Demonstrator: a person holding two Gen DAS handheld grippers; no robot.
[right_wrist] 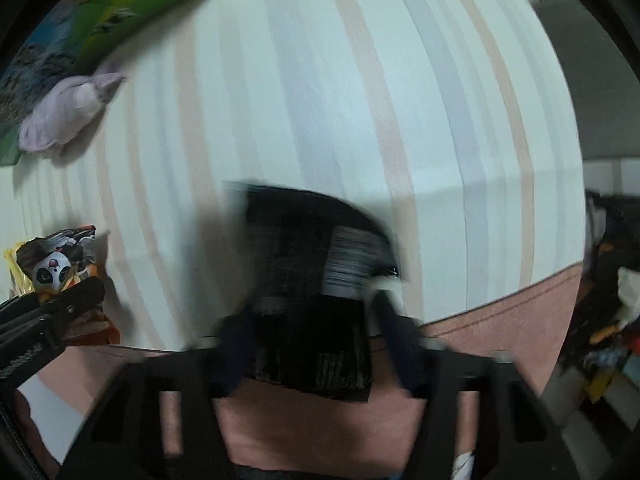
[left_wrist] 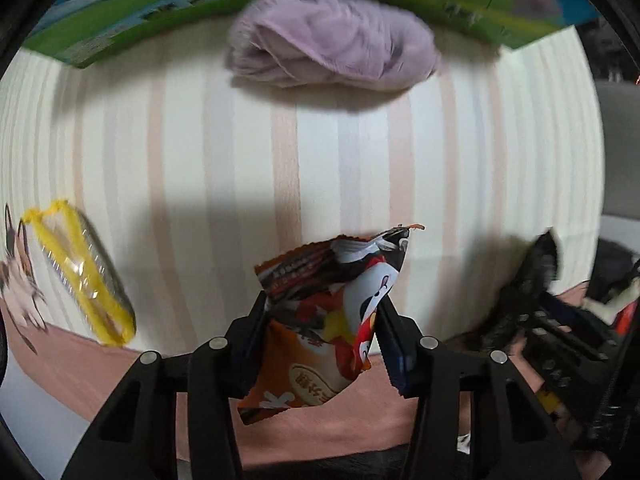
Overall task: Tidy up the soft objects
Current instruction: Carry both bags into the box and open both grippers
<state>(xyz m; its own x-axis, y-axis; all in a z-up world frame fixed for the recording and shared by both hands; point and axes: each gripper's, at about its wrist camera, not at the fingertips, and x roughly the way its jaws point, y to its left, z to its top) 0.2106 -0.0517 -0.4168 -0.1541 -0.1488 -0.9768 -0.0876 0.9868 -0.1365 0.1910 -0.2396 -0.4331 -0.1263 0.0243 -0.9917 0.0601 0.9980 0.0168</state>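
Striped cloth in pale cream, pink and grey covers the bench (left_wrist: 200,152), with a band of pink fabric along its near edge. Nearest the left camera, the left claw (left_wrist: 322,316) is pressed in on an orange snack packet (left_wrist: 320,312) printed with a cartoon panda, holding it by its middle so that its torn top stands up above the fingers and its lower end hangs over the pink edge. Beside it, on the right, the right claw (right_wrist: 316,320) pinches a black packet (right_wrist: 308,280) with a white barcode patch; that view is smeared by motion, so the exact bite is hard to read. Off to the left near the bench edge lies a clear pouch with yellow trim (left_wrist: 80,272). Farther back, well apart from both claws, a crumpled lilac cloth (left_wrist: 332,44) lies touching a green and blue picture board (left_wrist: 100,36) at the far side. Both hands seem to be mid-carry, each with one soft item lifted. The next move probably calls for bringing the packets to a shared spot, perhaps near the lilac cloth, and letting go gently so the light packets do not slide or tip off the edge.
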